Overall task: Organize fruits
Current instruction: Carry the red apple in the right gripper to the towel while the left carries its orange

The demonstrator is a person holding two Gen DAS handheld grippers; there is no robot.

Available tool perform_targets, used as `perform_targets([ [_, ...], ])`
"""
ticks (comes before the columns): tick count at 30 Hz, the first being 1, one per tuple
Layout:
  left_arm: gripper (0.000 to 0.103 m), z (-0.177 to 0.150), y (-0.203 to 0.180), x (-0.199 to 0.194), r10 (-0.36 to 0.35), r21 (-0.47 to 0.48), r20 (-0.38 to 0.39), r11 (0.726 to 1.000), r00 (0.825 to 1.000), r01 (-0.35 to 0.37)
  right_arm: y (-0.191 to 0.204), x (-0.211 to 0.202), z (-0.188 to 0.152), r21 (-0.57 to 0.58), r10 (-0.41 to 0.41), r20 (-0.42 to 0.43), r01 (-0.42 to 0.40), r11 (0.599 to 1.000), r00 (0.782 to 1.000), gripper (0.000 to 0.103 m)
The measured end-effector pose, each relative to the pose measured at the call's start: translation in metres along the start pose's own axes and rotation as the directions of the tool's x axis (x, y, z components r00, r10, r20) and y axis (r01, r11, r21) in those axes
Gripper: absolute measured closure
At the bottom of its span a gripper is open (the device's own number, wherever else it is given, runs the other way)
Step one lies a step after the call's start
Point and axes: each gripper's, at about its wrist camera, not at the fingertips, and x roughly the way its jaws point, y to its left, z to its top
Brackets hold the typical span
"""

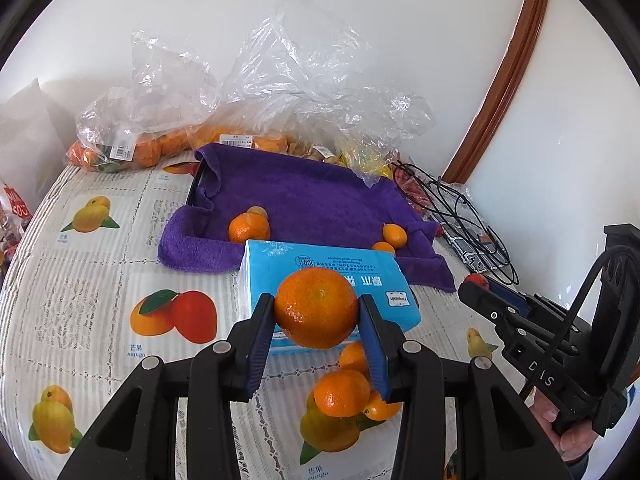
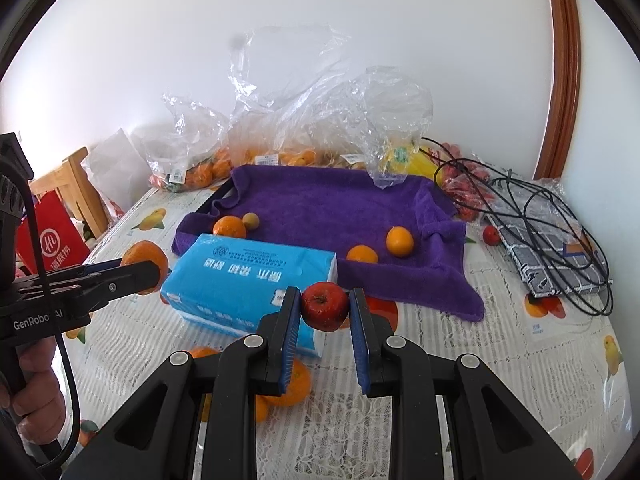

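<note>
the left gripper [image 1: 316, 312] holds a mandarin [image 1: 316, 308] above the blue tissue pack [image 1: 320, 272]; the right gripper [image 2: 325, 308] is closed on a small red apple [image 2: 325, 306], in front of the purple towel [image 2: 340, 208]

The tissue pack [image 2: 248, 280] lay on the table [image 2: 500, 360] in front of the towel-lined tray [image 2: 344, 208]; four fruits sat in that tray, two left, two right, bags of fruit [image 2: 280, 148] stood behind it, and cables [image 2: 552, 216] lay right of it
</note>
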Motion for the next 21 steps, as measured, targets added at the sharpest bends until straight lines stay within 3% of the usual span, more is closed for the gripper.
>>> perform_targets([
  [21,0.063,0.055,0.012,0.023,0.032,-0.008,0.038,0.999,0.999,-0.032,-0.004,0.040,0.053,0.013,0.006,0.055,-0.007,1.000,0.998,0.078],
])
